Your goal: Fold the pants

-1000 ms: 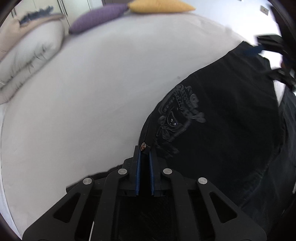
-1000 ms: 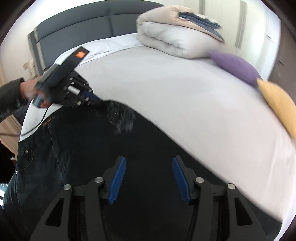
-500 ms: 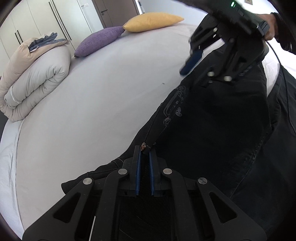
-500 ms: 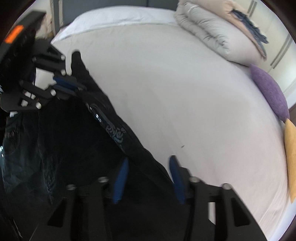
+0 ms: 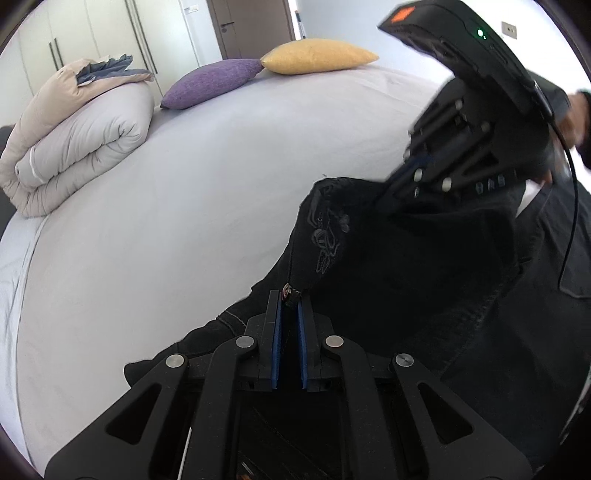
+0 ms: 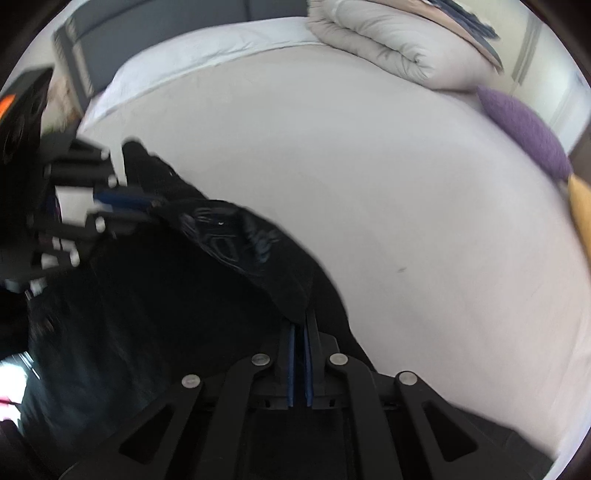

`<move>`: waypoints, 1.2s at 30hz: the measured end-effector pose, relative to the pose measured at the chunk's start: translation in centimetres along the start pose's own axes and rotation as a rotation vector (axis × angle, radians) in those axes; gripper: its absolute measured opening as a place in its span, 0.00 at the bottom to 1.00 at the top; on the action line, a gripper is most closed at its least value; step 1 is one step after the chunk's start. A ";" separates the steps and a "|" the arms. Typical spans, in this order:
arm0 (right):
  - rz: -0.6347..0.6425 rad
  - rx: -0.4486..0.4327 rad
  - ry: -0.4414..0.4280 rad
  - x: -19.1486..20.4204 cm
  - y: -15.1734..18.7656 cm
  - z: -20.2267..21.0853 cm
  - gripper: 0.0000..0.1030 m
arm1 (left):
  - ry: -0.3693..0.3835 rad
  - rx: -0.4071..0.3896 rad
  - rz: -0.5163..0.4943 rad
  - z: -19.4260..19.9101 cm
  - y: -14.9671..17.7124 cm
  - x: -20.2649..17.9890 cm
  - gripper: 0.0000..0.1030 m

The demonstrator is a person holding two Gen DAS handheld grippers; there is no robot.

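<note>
Bed (image 5: 192, 206); pants (image 5: 406, 266) between both grippers

You won't find any wording here that can be read. The black pants (image 5: 406, 266) carry a grey embroidered design (image 5: 327, 240) near the lifted edge, with curling shapes that may include letters, but they are too distorted and dim for you to make out. In the right wrist view the same design (image 6: 229, 236) is blurred. The body of the right gripper (image 5: 417, 166) bears an orange diamond mark (image 5: 402, 14) and a small green light (image 5: 480, 33), neither with any text you can read.
</note>
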State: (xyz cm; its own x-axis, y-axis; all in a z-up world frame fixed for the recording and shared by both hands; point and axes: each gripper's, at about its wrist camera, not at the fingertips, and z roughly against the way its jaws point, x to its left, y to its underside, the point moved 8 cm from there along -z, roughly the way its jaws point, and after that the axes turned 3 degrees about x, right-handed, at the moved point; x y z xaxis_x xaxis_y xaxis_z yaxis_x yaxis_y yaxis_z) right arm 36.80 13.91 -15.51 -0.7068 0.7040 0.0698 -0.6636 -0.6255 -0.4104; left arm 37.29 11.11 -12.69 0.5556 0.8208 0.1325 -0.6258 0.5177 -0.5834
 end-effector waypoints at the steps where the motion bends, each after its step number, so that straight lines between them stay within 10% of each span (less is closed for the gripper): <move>1: -0.017 -0.009 -0.021 0.6 0.0 -0.1 0.05 | 0.003 -0.003 0.008 0.4 0.2 -0.1 0.06; 8: 0.000 -0.056 -0.007 4.1 1.6 1.5 0.05 | 0.009 -0.014 0.030 3.2 2.5 -2.0 0.06; 18: 0.887 0.035 0.646 14.7 13.1 2.4 0.04 | -0.067 0.042 -0.218 7.6 10.5 -9.5 0.06; 28: 1.290 0.129 0.751 20.4 22.5 0.8 0.04 | -0.024 0.129 -0.403 9.6 18.0 -15.9 0.06; 36: 1.295 0.128 0.737 21.9 24.8 1.7 0.04 | 0.003 0.162 -0.409 10.6 20.5 -17.3 0.06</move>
State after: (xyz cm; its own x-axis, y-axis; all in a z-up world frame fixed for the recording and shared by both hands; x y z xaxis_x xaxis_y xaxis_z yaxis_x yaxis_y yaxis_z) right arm 4.46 13.28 -22.62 -0.5532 -0.3650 -0.7489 0.2664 -0.9292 0.2561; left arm 9.02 10.06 -18.43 0.7769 0.5397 0.3243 -0.4315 0.8314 -0.3501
